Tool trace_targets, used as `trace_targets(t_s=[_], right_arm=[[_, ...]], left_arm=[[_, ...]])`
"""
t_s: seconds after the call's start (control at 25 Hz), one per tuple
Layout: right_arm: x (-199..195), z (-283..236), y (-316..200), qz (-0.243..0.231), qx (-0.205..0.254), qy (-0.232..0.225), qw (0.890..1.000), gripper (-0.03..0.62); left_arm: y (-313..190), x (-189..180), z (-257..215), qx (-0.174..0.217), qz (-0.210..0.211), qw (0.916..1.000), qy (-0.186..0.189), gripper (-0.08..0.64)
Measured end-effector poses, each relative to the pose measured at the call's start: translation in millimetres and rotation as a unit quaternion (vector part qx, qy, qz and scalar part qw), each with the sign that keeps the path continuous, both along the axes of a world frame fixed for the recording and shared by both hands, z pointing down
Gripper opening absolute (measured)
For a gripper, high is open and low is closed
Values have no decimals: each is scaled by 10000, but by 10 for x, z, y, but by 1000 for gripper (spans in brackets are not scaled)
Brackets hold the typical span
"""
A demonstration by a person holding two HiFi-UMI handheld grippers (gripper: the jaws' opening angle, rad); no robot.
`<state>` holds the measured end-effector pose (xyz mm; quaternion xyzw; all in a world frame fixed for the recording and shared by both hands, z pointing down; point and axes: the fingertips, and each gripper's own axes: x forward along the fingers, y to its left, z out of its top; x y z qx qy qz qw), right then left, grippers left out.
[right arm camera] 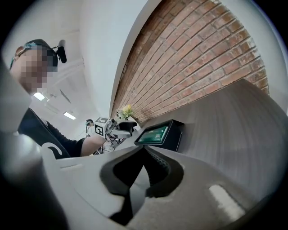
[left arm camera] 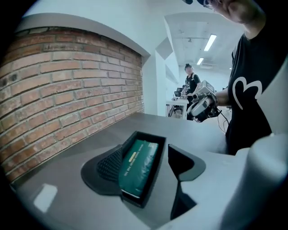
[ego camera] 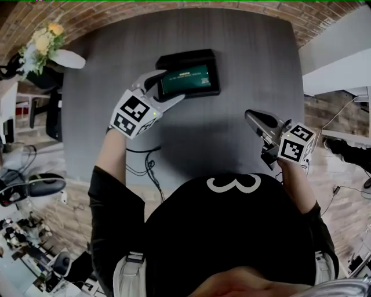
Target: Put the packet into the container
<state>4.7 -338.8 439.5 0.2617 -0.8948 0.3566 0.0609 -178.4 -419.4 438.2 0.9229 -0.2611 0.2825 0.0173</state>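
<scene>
A green packet [ego camera: 185, 79] lies flat inside the black container [ego camera: 174, 58] at the far middle of the grey table [ego camera: 243, 52]. My left gripper [ego camera: 165, 87] hovers at the container's left end, open, with one finger on each side of that end. In the left gripper view the packet [left arm camera: 137, 166] rests in the container [left arm camera: 157, 137] between the spread pads, and neither pad presses on it. My right gripper [ego camera: 250, 116] is off to the right above bare table, shut with nothing in it. The right gripper view shows the container [right arm camera: 173, 139] and packet [right arm camera: 153, 134] ahead.
A vase of flowers [ego camera: 43, 43] stands at the table's far left corner. Cables [ego camera: 145, 165] hang off the near edge. A brick wall [ego camera: 174, 8] runs behind the table, and a white surface [ego camera: 336, 58] lies to the right. Another person [left arm camera: 191, 81] stands far off.
</scene>
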Motion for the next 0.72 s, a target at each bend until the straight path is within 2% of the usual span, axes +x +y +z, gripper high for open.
trace_targets(t_s=[0.12,0.2,0.32,0.44,0.52,0.72], right_arm=[[-48,-150,79,-9,102,-148,9998,3],[-100,-261,144,-30,183,-255,9995,3],[-201,-421,266,-105,424,-276,9987,3],[-282,-569,447,-185,660,-261,9973,3],[-344,-659,576,-255,775,-307,9962,3],[-420,-825,931,-359,1031,-333,9935,3]], left_arm=[[325,111,-111,-201,-284,9989,307,294],[539,164,-203,-477,-516,9949,720,228],[834,199,-347,-717,-798,9856,1308,191],[1114,223,-436,-784,-1122,9760,1692,126],[1296,256,-501,-805,-1291,9700,1899,120],[1770,533,-686,-1069,-1300,9507,2605,45]])
